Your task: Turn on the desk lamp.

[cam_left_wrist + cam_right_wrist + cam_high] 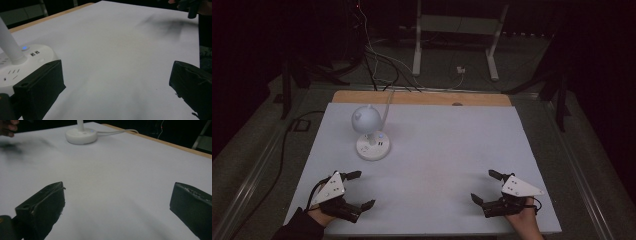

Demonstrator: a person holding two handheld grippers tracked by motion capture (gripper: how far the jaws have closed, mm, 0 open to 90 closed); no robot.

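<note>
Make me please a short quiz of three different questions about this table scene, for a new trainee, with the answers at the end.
1. True or false: the left gripper is holding the lamp.
2. Multiple choice: the round lamp base lies nearest to which thing? A) the right gripper B) the left gripper C) the wooden edge at the right corner of the table
3. Fill in the missing word: a small light on the lamp base glows ____.

Key
1. False. Its jaws stand wide apart with nothing between them.
2. B. The lamp stands on the left half of the table, ahead of the left gripper.
3. Blue.
</note>
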